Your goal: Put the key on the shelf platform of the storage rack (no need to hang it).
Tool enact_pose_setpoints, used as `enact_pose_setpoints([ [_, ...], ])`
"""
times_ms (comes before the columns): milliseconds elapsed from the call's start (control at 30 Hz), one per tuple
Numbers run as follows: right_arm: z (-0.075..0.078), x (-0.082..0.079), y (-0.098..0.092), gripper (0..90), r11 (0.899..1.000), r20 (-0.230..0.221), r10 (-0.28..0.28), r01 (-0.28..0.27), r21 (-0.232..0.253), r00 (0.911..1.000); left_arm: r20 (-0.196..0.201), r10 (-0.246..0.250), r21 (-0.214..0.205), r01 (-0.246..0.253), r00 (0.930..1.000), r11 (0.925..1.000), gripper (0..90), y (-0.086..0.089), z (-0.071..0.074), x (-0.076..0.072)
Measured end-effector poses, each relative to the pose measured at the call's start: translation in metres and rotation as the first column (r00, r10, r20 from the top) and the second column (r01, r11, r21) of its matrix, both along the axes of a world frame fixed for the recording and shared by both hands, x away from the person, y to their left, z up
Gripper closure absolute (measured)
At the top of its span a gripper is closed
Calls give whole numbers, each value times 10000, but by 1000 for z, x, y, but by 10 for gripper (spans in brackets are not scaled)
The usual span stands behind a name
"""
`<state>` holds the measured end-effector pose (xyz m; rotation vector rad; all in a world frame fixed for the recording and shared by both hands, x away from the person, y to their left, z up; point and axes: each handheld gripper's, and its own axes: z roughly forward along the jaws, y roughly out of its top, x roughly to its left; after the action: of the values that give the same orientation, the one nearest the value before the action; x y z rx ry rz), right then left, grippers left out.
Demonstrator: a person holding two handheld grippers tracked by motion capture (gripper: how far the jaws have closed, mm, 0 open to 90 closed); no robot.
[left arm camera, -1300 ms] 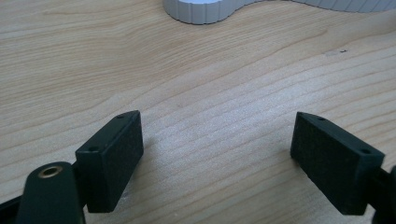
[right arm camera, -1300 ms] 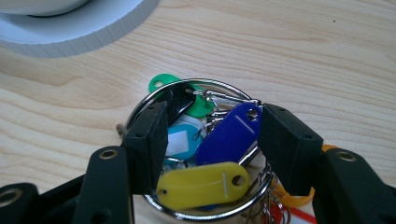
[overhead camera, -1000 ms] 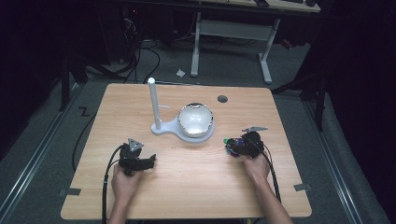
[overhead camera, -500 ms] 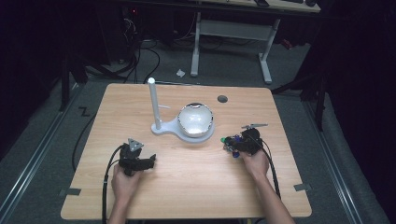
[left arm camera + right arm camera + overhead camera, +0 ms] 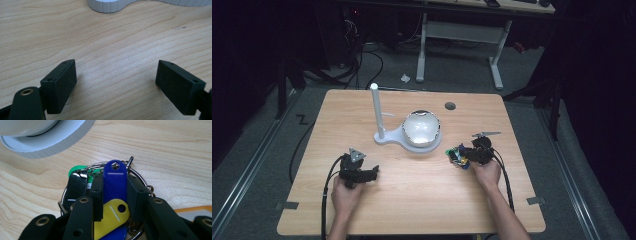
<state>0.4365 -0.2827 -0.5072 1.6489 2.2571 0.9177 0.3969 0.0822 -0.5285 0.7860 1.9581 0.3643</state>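
Grasping step: right gripper (image 5: pixel 113 192) has just been closing, now clamps blue key tag (image 5: pixel 114 180); next, lift ring clear; left gripper (image 5: pixel 116 82) gapes empty.

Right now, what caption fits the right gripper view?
Right gripper clamps a blue key tag on a ring beside the white stand.

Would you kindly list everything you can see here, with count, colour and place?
table: one, light wood, centre of the high view.
stand: one, white, mid-table, flat base with an upright post.
bowl: one, shiny, on the stand's round end.
key tags: a bunch on a metal ring; blue, yellow, green and black; right of the bowl.
desk: one, white-legged, behind the table.
left gripper: black, open, near the table's left front.
right gripper: black, shut on the blue tag.
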Motion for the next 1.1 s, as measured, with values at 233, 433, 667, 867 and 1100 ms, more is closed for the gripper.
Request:
enact_pose_setpoints([
  [233,6,-6,-1,698,9998,443,214,-213,-18,9988,2,-8,4,8,10000,10000,174,0,0,0],
  [433,22,-14,-4,698,9991,999,434,-431,-51,9940,-3,5,-3,-5,10000,10000,175,0,0,0],
  [667,45,-22,-4,699,9969,1592,783,-772,-128,9841,-5,4,-5,-4,10000,10000,175,0,0,0],
  [867,57,-28,-5,699,9954,1844,942,-958,-4,9783,-5,3,-8,-3,10000,10000,174,0,0,0],
  [1100,84,-35,-3,699,9922,2358,1248,-1204,-331,9637,-1,4,-3,-4,10000,10000,174,0,0,0],
])
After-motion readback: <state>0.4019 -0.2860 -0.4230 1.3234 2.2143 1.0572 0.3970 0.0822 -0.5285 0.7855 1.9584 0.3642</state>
